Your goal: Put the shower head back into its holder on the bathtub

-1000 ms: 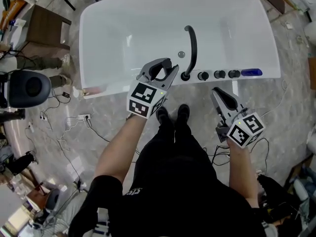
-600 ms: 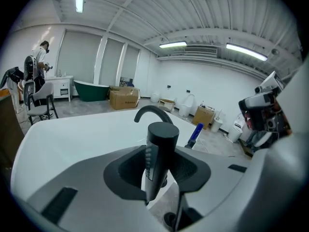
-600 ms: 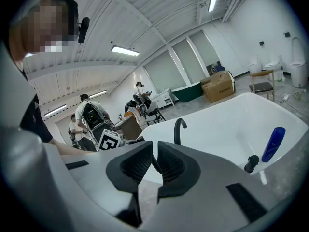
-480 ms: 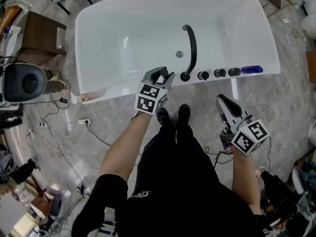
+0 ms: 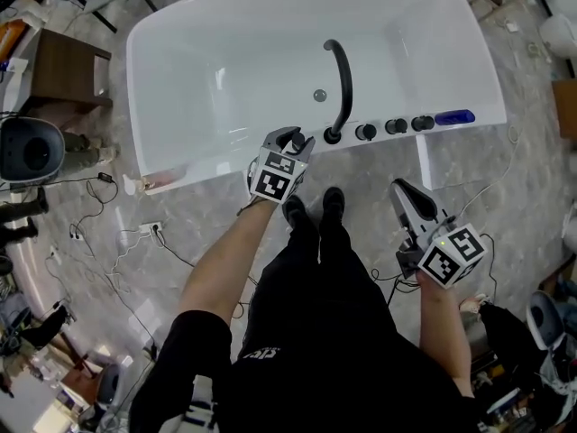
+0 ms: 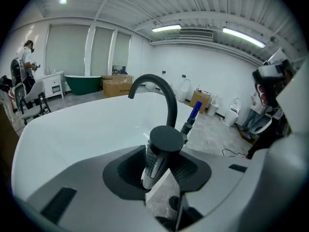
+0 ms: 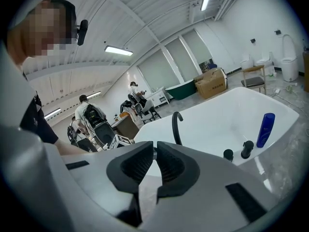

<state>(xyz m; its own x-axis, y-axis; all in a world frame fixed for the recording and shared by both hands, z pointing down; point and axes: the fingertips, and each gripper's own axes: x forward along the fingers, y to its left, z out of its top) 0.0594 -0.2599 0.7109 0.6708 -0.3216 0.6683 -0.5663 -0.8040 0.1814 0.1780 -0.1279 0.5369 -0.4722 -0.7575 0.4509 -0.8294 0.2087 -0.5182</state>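
Observation:
The black shower head, with its ribbed silver neck, stands upright between the jaws of my left gripper at the near rim of the white bathtub. Those jaws are opening, and a dark gap shows beside the neck on the left. In the head view the left gripper sits on the rim just left of the curved black faucet. My right gripper hangs over the floor in front of the tub, shut with nothing in it. The holder itself is hidden under the left gripper.
Three black knobs and a blue bottle line the rim right of the faucet. A wooden cabinet and floor cables lie to the left. The person's shoes are close to the tub. People stand in the background.
My left gripper has dropped down to the tub rim beside the faucet with the shower head between its jaws. The right gripper has shifted only slightly.

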